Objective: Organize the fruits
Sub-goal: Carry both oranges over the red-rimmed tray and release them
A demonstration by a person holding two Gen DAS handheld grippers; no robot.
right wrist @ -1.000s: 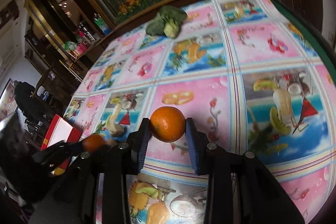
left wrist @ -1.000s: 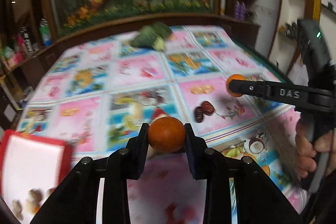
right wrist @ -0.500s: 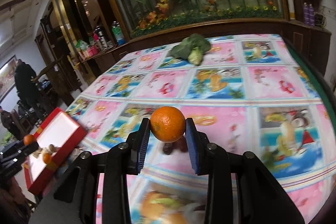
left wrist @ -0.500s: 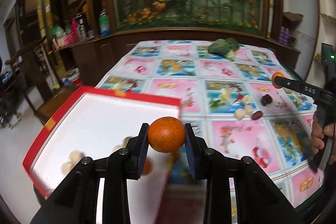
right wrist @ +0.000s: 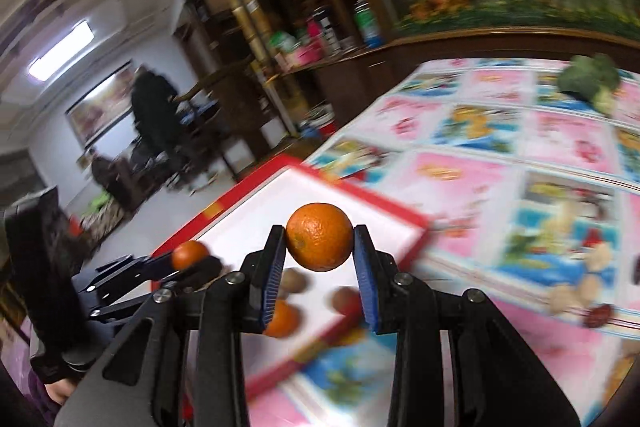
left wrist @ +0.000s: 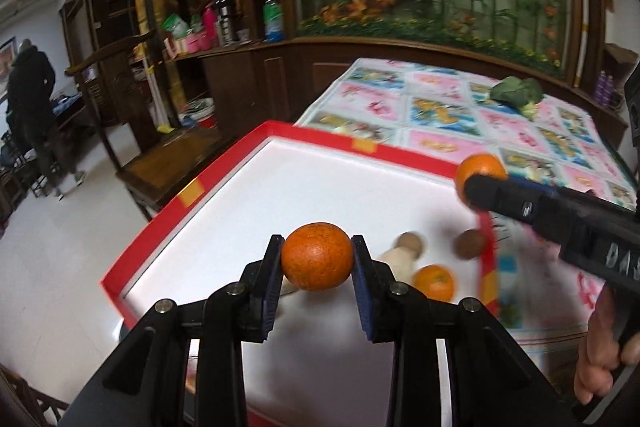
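Left wrist view: left gripper (left wrist: 317, 257) clamped on a mandarin (left wrist: 317, 255), held over the red-rimmed tray (left wrist: 400, 151) near its near edge. Loose orange (left wrist: 434, 281), brown fruit (left wrist: 469, 244) by the right rim; wide bare white floor toward the far-left corner.

Right wrist view: right gripper (right wrist: 319, 238) pinching a second orange (right wrist: 319, 237), above the tray's right rim (right wrist: 386, 205). Blurred tablecloth (right wrist: 568, 143) beyond, broccoli (right wrist: 592, 79) at the far edge.

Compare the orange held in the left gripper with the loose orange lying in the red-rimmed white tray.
The orange in the left gripper is clamped between the blue pads, above the red-rimmed white tray; the loose orange lies free on the tray floor. The held one looks darker and larger, though it is nearer the camera. Both are round, orange and unpeeled.
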